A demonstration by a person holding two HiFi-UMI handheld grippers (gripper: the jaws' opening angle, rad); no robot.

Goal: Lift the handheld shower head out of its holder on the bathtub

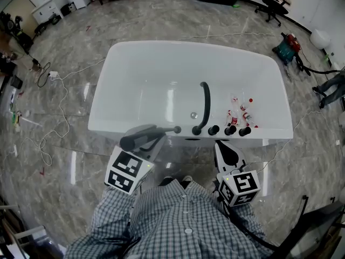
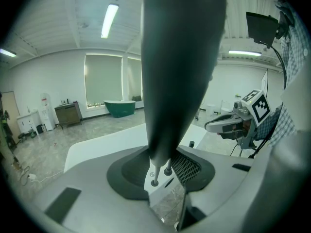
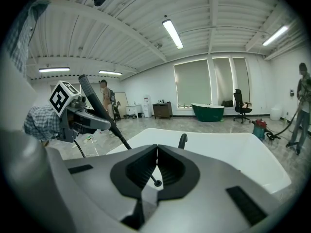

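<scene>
- white bathtub fills the middle, black knobs on its near rim.
- shower head: dark, rigid, smooth, probably light but slippery; slants over the near rim left of the knobs, holder unclear.
- left gripper: fingers clamped round the thick handle, a sound hold.
- right gripper: fingers closed, nothing held.
</scene>
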